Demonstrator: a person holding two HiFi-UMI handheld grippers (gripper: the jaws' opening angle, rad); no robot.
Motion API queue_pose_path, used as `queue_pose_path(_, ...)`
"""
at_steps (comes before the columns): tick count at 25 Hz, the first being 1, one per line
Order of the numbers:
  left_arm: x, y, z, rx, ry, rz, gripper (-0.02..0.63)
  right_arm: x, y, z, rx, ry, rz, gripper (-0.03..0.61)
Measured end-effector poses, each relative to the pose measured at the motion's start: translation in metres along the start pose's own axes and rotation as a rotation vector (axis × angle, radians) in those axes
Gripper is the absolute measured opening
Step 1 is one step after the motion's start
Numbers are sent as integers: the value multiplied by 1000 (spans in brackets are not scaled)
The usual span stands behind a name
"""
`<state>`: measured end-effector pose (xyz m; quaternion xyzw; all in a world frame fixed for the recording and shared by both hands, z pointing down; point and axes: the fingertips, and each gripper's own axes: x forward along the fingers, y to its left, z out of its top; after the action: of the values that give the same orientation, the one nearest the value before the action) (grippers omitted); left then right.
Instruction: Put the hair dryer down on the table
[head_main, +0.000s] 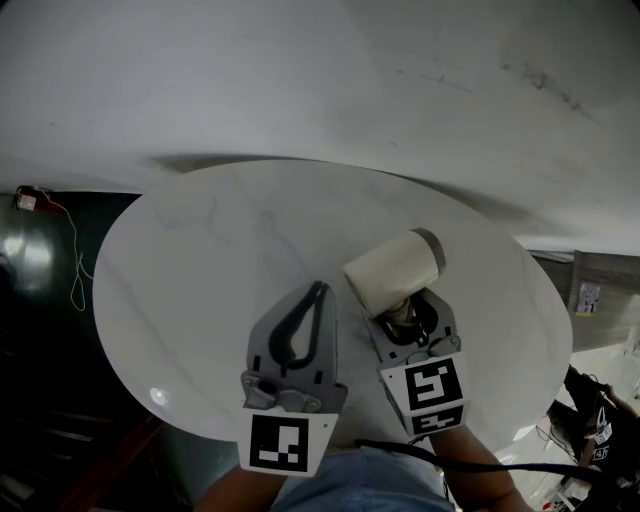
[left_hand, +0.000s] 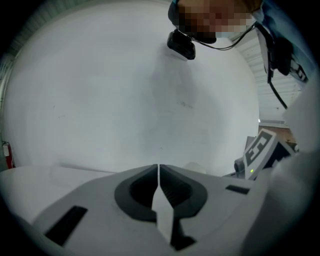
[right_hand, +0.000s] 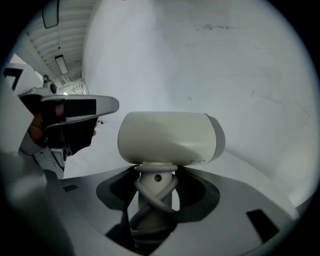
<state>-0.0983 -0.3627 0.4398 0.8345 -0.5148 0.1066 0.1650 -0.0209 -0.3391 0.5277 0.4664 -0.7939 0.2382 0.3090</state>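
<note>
A cream-white hair dryer (head_main: 392, 272) with a grey rear cap is held above the round white marble table (head_main: 200, 260). My right gripper (head_main: 404, 318) is shut on its handle, which has the grey cord wound round it (right_hand: 152, 197). In the right gripper view the dryer's barrel (right_hand: 170, 137) lies crosswise above the jaws, which clamp the handle. My left gripper (head_main: 316, 292) sits just left of the dryer over the table, shut with nothing in it; its jaws meet in the left gripper view (left_hand: 158, 172).
The table's rim (head_main: 130, 390) curves close to me on the left, with a dark floor beyond and a red-and-white cable (head_main: 70, 240) hanging there. A white wall (head_main: 300, 70) rises behind the table. Boxes and cables lie at the lower right (head_main: 595, 420).
</note>
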Motion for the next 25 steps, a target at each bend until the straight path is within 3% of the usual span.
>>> queue_pose_path(25,1,27,-11,-40,10,27,17,31,15,-36,-188,231,-15,230)
